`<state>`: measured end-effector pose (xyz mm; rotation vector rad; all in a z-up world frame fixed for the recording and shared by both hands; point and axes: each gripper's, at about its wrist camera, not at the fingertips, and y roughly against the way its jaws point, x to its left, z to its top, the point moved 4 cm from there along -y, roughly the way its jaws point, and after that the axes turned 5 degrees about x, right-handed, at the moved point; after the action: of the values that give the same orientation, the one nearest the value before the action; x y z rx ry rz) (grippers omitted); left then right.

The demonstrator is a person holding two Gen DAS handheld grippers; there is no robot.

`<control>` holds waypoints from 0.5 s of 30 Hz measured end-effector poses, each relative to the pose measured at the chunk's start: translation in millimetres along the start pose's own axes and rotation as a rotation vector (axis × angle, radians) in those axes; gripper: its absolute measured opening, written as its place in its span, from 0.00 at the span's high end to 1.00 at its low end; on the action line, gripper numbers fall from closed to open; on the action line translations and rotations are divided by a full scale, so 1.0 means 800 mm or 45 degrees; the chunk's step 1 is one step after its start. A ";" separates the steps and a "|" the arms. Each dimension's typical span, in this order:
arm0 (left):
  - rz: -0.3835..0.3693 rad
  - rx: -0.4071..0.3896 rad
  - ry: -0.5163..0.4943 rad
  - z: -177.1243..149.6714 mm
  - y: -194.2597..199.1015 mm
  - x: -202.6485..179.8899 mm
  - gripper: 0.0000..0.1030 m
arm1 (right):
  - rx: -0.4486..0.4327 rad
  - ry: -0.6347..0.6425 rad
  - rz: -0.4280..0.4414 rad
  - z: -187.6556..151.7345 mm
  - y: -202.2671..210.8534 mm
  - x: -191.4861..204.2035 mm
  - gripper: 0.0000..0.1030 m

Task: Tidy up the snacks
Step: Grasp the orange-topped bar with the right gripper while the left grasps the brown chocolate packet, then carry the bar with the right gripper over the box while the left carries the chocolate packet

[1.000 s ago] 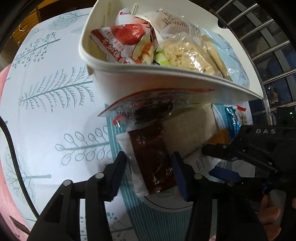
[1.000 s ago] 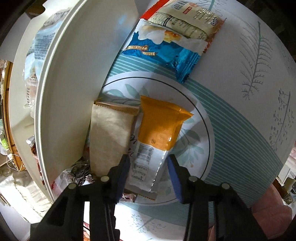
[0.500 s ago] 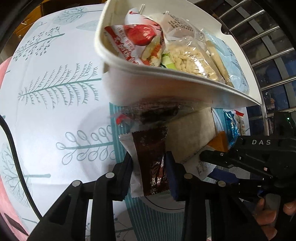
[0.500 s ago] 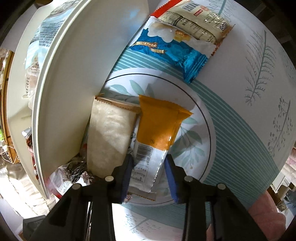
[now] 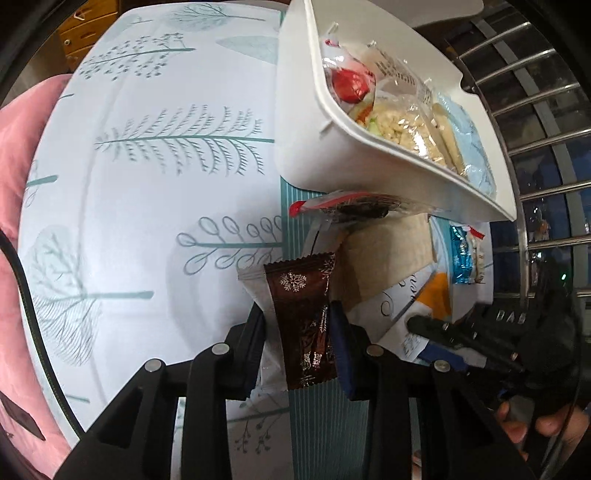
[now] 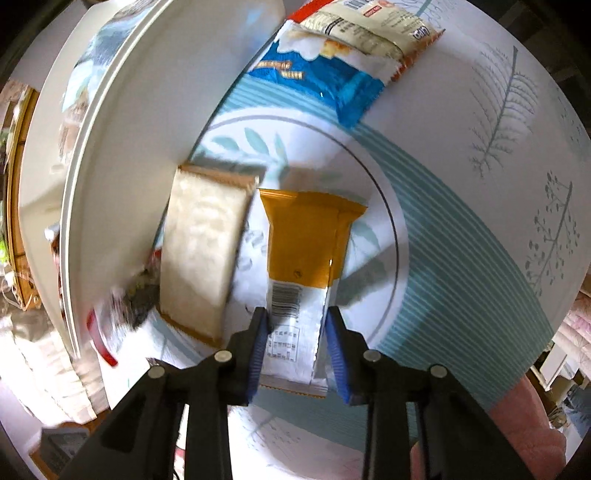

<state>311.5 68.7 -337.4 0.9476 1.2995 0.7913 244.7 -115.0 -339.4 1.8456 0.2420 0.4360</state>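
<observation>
A: Nearest item, left wrist view?

B: Left gripper (image 5: 297, 328), fingers clamped on a brown snowflake packet (image 5: 304, 325), held upright with its lower end between the pads. A white wrapper (image 5: 255, 284) sits just behind it, also within the jaws.

A: Nearest item, right wrist view?

B: Right gripper (image 6: 295, 332), blue pads closed against the white barcode end of an orange-and-white packet (image 6: 304, 258). The packet's orange end points away, lifted over the tablecloth (image 6: 461, 240). The same gripper shows at the right of the left wrist view (image 5: 465, 339), with the packet's orange part beside it.

A: Next out?

B: Beige wafer packet (image 6: 201, 254), lying just left of the orange one, on the round leaf print of the cloth. In the left view it appears beyond the brown packet (image 5: 384, 258).

A: Beside that?

B: Clear packet with red edge and dark contents (image 5: 354, 208), touching the near wall of the white bin (image 5: 306, 147); blurred in the right view, at the left.

A: The bin itself?

B: Standing on the cloth, far from the left gripper. Contents: a red-printed packet (image 5: 349, 83), a clear bag of pale pieces (image 5: 402, 127), a light-blue packet (image 5: 472, 147).

A: Farthest loose items?

B: Blue packet (image 6: 321, 74) and, overlapping its far edge, a cream packet with red trim (image 6: 369, 26), both on the cloth right of the bin.
</observation>
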 end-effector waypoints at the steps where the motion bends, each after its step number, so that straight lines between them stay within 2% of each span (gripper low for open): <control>1: 0.001 -0.004 0.000 -0.003 0.005 0.001 0.69 | 0.005 0.016 -0.001 -0.005 0.000 0.000 0.69; 7: -0.003 -0.026 0.017 -0.022 0.042 0.006 0.70 | 0.035 0.105 0.006 -0.036 0.002 0.004 0.69; 15: 0.035 0.036 -0.002 -0.048 0.074 0.009 0.70 | -0.004 0.294 0.045 -0.055 0.035 0.023 0.69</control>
<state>276.6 105.1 -287.8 0.9903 1.3018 0.7954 241.6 -78.3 -297.8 1.7986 0.3657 0.6750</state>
